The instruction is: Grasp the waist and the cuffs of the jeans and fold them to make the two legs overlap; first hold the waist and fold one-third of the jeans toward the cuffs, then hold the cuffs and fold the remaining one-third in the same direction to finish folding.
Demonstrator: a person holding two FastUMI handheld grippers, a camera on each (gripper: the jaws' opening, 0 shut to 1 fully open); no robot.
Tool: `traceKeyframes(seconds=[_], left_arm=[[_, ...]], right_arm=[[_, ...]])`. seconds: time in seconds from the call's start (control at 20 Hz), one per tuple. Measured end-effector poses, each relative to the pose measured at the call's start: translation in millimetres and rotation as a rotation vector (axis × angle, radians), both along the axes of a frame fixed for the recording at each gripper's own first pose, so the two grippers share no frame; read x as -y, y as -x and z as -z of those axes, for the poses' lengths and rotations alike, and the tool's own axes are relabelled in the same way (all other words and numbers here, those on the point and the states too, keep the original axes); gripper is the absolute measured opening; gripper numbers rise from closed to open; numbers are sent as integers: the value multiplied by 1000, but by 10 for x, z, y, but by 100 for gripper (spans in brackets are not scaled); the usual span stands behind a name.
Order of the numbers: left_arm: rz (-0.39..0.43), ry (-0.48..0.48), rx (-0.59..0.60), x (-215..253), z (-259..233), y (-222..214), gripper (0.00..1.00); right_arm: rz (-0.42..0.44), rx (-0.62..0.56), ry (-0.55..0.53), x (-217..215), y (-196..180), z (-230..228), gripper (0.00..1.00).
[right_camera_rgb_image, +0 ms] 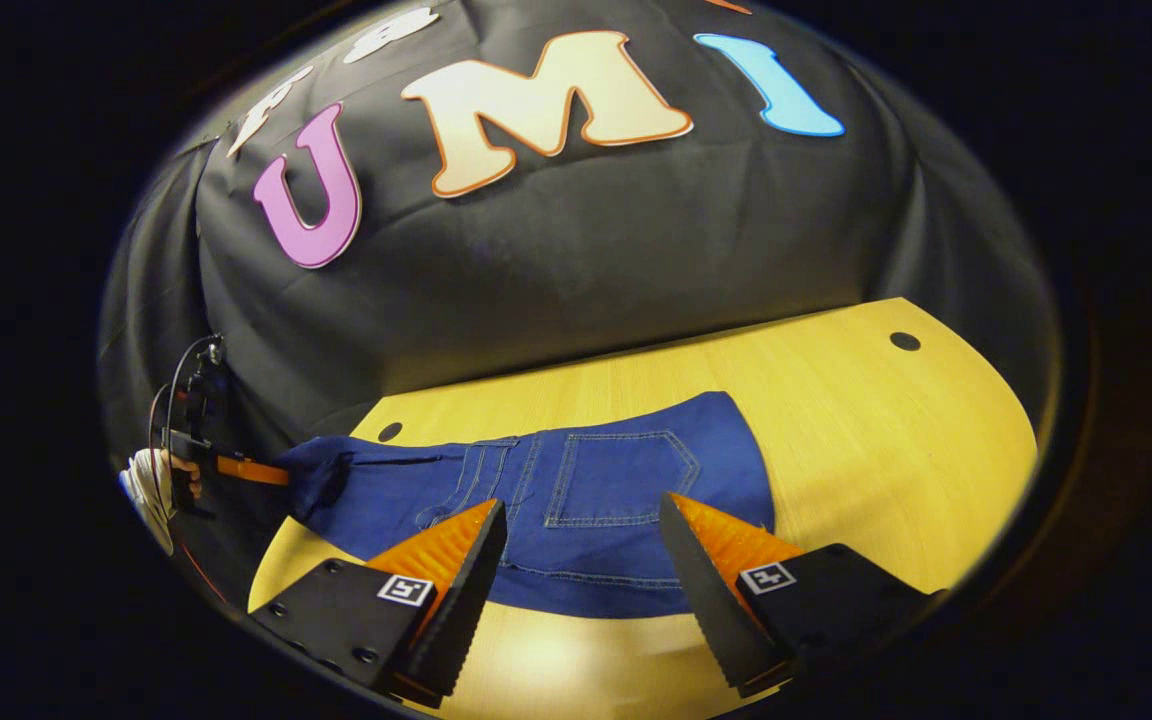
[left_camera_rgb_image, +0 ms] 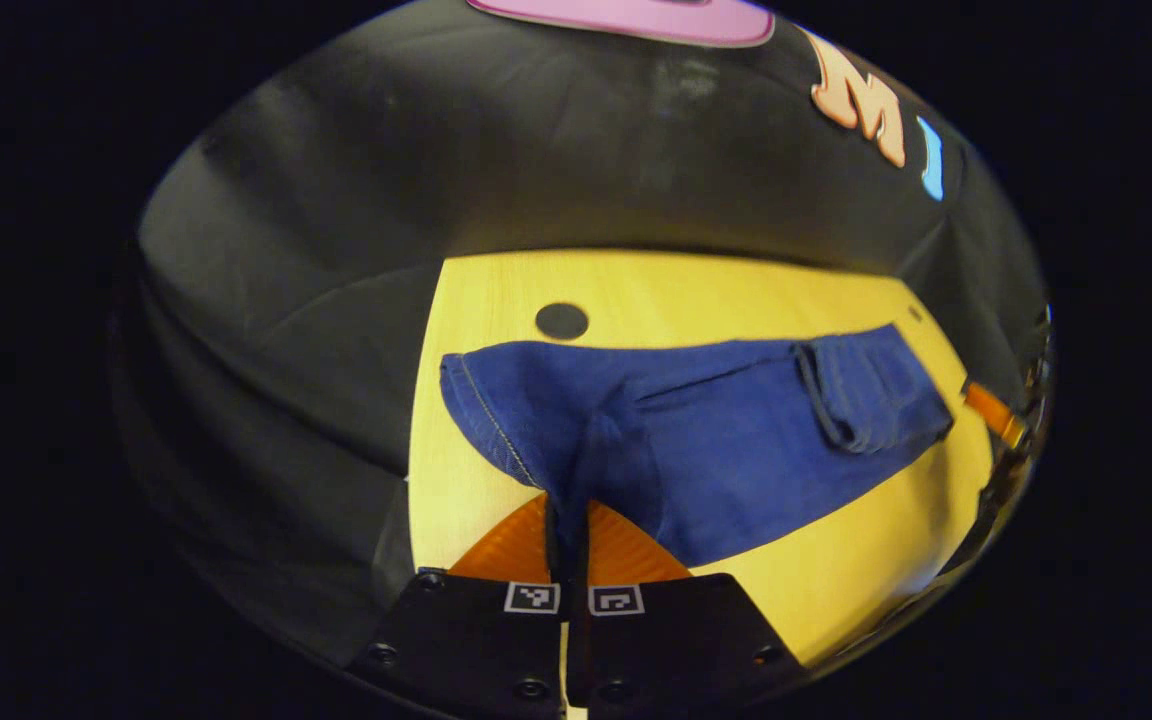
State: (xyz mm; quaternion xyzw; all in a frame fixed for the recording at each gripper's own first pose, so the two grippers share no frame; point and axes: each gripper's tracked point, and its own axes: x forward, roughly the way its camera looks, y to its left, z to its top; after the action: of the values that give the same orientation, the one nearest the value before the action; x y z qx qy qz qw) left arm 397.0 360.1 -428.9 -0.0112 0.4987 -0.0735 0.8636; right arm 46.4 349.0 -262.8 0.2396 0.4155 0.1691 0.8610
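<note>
— Jeans (right_camera_rgb_image: 576,500) are seen spread flat on the yellow wooden desk (right_camera_rgb_image: 866,440), lengthwise along it, with the waist end and a back pocket (right_camera_rgb_image: 621,478) turned toward the right gripper (right_camera_rgb_image: 581,540). How are that gripper's fingers set?

— They are held wide apart, just above the near edge of the waist; nothing is pinched between them, and whether the denim is touched cannot be told.

— And the left gripper (left_camera_rgb_image: 568,525)?

— Its jaws are pressed together on a bunched fold of the jeans (left_camera_rgb_image: 696,440) at the leg end, near the desk's left edge. In the right gripper view it (right_camera_rgb_image: 236,468) is seen far off at that end, held by a hand (right_camera_rgb_image: 181,472), with the cloth drawn up toward it.

— What else is marked on the desk?

— A round dark hole (left_camera_rgb_image: 562,321) is seen close to the cuff hem, by the far edge; another hole (right_camera_rgb_image: 904,341) is placed near the far right corner, well apart from the jeans.
</note>
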Motion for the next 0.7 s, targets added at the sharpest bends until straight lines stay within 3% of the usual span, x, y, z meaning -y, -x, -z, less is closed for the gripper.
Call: traceKeyframes(seconds=[0.3, 0.7], left_arm=[[19, 73, 108, 921, -598, -247, 0], [271, 132, 150, 2601, -917, -470, 0]], right_arm=[[61, 13, -22, 630, 41, -123, 95], [182, 9, -9, 1683, 209, -130, 95]])
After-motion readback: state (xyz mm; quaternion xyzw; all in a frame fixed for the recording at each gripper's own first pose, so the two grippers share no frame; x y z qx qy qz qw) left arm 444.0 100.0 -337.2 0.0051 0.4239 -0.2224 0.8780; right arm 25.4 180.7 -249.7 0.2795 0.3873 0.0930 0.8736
